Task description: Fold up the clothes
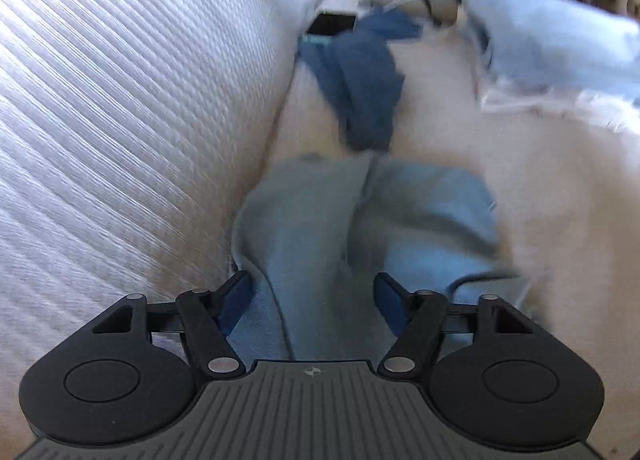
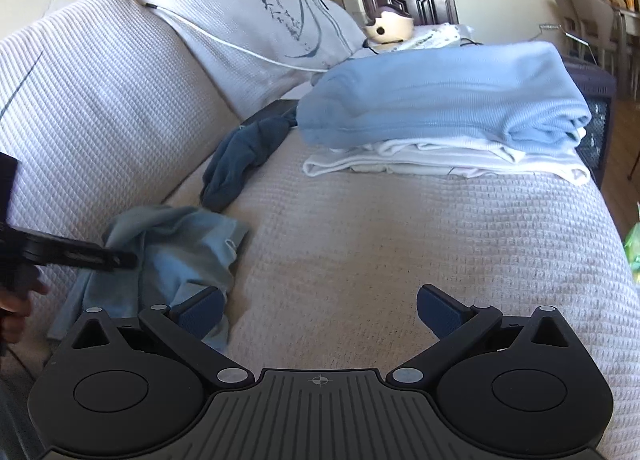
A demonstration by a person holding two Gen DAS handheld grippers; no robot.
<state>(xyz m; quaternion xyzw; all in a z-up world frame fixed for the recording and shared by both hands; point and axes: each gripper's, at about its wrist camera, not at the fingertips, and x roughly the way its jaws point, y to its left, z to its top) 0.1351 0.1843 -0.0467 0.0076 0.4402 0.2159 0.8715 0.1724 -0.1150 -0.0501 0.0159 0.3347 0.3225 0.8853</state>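
Note:
A crumpled light blue garment (image 1: 360, 212) (image 2: 172, 244) lies on the sofa seat against the backrest. My left gripper (image 1: 314, 288) hovers just over its near end, open, with the cloth below and between the fingers but not pinched. In the right wrist view, the left gripper (image 2: 130, 260) shows side-on above that garment. My right gripper (image 2: 320, 308) stands open over bare seat, its left finger (image 2: 200, 310) over the garment's edge. A dark blue garment (image 1: 360, 88) (image 2: 240, 156) lies bunched further back.
A folded light blue piece (image 2: 440, 100) (image 1: 560, 48) rests on folded white cloth (image 2: 440, 158) at the far end of the seat (image 2: 400, 240). The ribbed backrest (image 2: 100, 100) (image 1: 120, 120) rises on the left, with a pillow (image 2: 260, 28) and white cable (image 2: 240, 48). A dark basket (image 2: 596, 116) stands beyond the sofa.

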